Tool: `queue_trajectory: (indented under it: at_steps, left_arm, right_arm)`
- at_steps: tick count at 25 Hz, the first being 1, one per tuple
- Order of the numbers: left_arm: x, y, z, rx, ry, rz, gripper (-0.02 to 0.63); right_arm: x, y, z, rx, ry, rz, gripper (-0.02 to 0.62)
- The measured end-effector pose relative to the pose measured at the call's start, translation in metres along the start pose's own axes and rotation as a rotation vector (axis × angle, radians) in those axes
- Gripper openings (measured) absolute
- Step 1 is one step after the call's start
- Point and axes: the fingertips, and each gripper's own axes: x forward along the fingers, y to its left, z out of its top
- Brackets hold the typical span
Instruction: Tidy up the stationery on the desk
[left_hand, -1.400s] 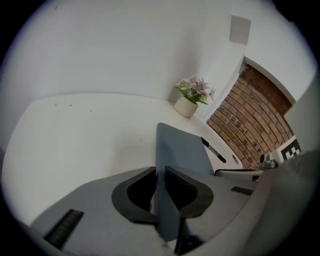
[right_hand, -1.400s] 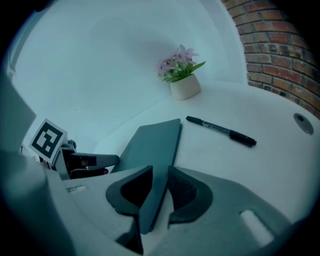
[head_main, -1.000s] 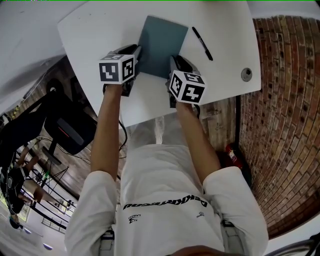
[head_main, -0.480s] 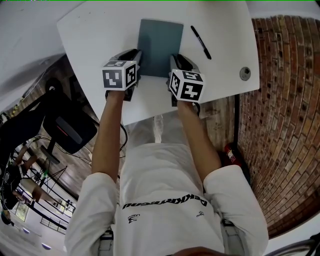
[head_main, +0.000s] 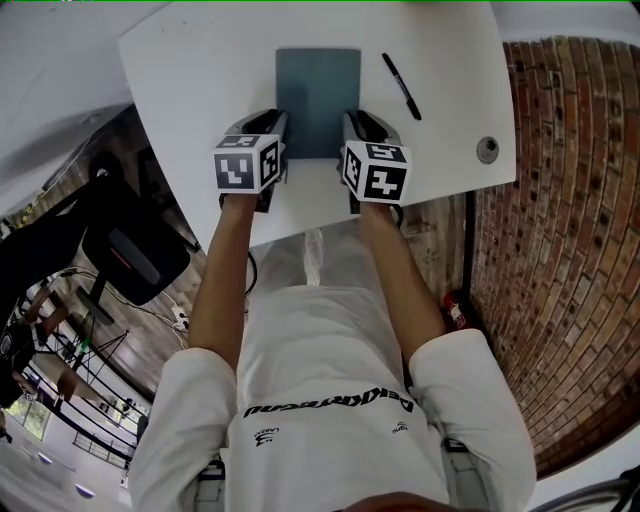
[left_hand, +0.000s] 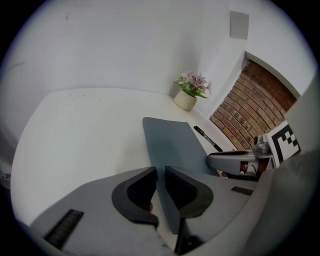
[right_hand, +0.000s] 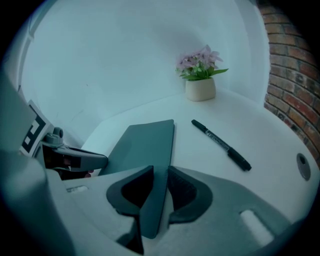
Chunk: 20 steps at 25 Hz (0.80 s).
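Observation:
A slate-blue notebook (head_main: 318, 100) lies flat in the middle of the white desk (head_main: 200, 70), its sides square with the desk. My left gripper (head_main: 271, 126) is shut on its near left corner, and the cover edge runs between the jaws in the left gripper view (left_hand: 160, 172). My right gripper (head_main: 357, 126) is shut on the near right corner; the notebook (right_hand: 145, 142) passes between its jaws. A black pen (head_main: 403, 86) lies loose to the right of the notebook, also showing in the right gripper view (right_hand: 221, 144).
A small potted flower (left_hand: 186, 100) stands at the desk's far edge against the white wall. A round cable grommet (head_main: 487, 150) sits near the desk's right corner. A brick wall (head_main: 570, 250) runs along the right. The desk's near edge is just behind both grippers.
The notebook has turned from a tilted lie to square with the desk. My left gripper has shifted right and nearer with its corner; the right gripper has stayed in place, rolling slightly.

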Motion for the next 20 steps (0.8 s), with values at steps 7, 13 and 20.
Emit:
queue_trajectory:
  at_steps: [7, 13, 20]
  left_arm:
    - [-0.005, -0.007, -0.012, -0.036, -0.019, 0.03, 0.055]
    - [-0.01, -0.011, -0.024, -0.091, -0.033, 0.055, 0.055]
    - [-0.011, -0.02, -0.033, -0.1, -0.034, 0.067, 0.055]
  right_arm:
    - [-0.004, -0.002, -0.003, -0.059, 0.013, 0.011, 0.083]
    - [-0.005, -0.002, -0.005, -0.102, 0.031, 0.024, 0.083]
    - [-0.007, -0.007, -0.007, -0.126, 0.036, 0.031, 0.086]
